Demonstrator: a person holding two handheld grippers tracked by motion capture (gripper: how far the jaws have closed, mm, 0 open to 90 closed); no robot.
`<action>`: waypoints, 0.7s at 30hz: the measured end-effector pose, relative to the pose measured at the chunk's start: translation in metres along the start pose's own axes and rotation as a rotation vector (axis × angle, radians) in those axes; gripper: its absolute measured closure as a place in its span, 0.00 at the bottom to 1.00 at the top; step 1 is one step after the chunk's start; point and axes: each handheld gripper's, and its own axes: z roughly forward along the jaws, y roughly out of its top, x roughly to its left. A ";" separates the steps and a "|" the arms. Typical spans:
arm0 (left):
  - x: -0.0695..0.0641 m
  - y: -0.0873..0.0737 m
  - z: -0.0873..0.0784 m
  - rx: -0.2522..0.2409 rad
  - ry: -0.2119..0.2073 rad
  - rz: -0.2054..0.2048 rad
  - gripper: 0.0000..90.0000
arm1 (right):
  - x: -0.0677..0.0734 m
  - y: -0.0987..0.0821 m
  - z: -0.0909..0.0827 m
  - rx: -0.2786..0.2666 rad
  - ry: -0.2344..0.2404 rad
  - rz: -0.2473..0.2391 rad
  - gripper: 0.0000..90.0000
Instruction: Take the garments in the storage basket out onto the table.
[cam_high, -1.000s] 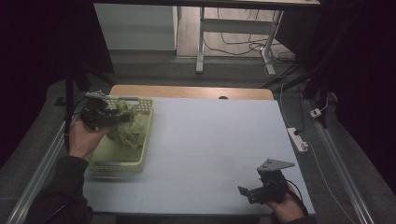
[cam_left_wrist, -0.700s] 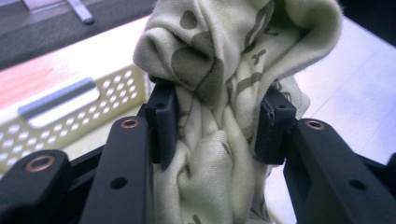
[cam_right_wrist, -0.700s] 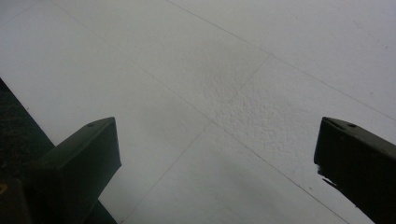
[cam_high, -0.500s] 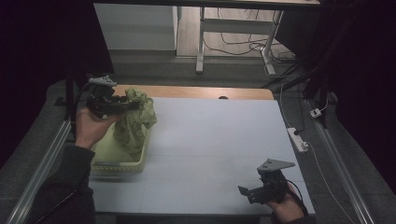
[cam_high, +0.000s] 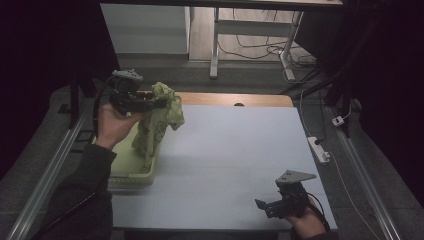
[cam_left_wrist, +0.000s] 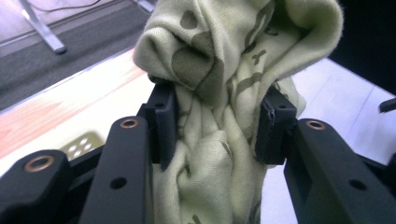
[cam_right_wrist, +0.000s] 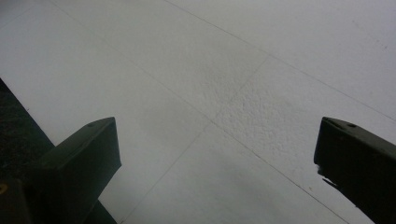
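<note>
**Left tongs raised and clamped, right tongs low and spread**

The left tongs (cam_high: 159, 101) sit in an upturned left hand (cam_high: 116, 125), the forearm rising from the bottom left in a dark sleeve. They point level, toward the right tongs' side, and their jaws press inward on what is bunched between them. The right tongs (cam_high: 261, 205) rest low in the right hand (cam_high: 304, 222), pointing back toward the left tongs, jaws wide apart with nothing between.

A white power strip (cam_high: 318, 149) lies on the floor beside the table (cam_high: 240, 150); cables (cam_high: 250, 47) trail beyond a desk frame (cam_high: 216, 45).
</note>
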 end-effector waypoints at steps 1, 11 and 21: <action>-0.002 0.004 0.001 -0.007 -0.003 0.005 0.63 | 0.000 0.000 0.000 0.000 0.000 0.001 0.00; -0.021 0.033 0.011 -0.047 -0.038 0.043 0.63 | 0.000 0.000 0.000 0.000 0.000 0.000 0.00; -0.038 0.061 0.023 -0.096 -0.092 0.063 0.62 | 0.000 0.000 0.000 -0.003 0.005 0.002 0.00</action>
